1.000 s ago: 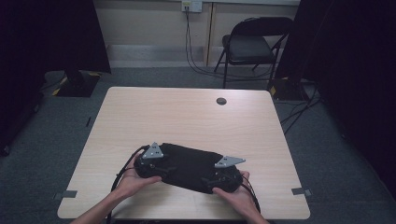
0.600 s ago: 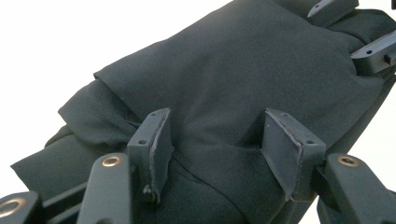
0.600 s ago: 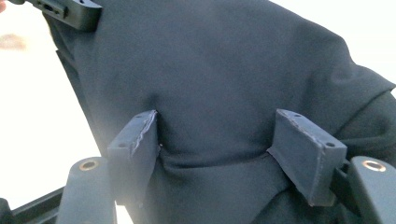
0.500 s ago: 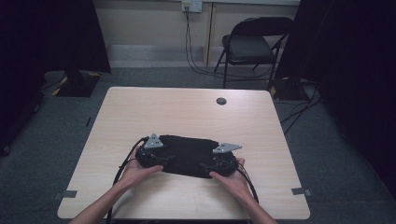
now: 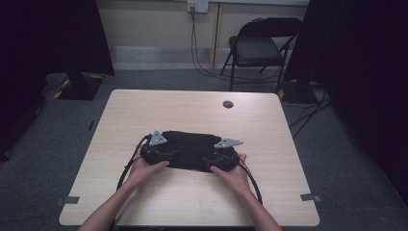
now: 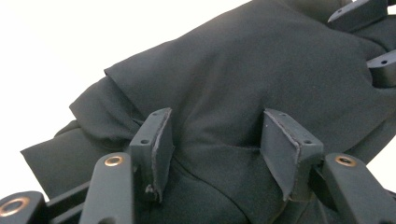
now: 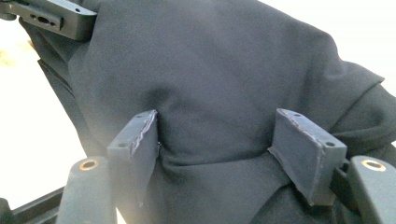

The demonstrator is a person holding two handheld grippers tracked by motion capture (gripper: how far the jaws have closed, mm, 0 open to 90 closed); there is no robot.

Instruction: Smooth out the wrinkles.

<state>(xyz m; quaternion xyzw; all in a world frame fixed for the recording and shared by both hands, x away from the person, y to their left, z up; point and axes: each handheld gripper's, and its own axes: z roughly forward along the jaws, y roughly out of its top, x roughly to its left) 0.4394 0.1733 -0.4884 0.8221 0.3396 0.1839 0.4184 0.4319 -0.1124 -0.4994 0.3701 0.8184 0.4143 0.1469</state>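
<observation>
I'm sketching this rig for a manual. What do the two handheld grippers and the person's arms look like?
Both the left gripper and right gripper are black, each topped by a grey three-cornered plate. Each has two blocky black jaws with flat pads, on arms fastened with copper-coloured rivets. A black cable trails from each toward the person. The forearms are bare, with no sleeves in view.

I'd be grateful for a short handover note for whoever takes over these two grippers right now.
Left gripper: jaws apart, pressed down on the black cloth, which bulges between them; they have just closed a little.
Right gripper: jaws apart, also on the cloth.
Cloth: folded, lying flat on the table, near the person's edge.
Done: cloth looks folded.
Left: probably a last fold or smoothing; hard to tell.
</observation>
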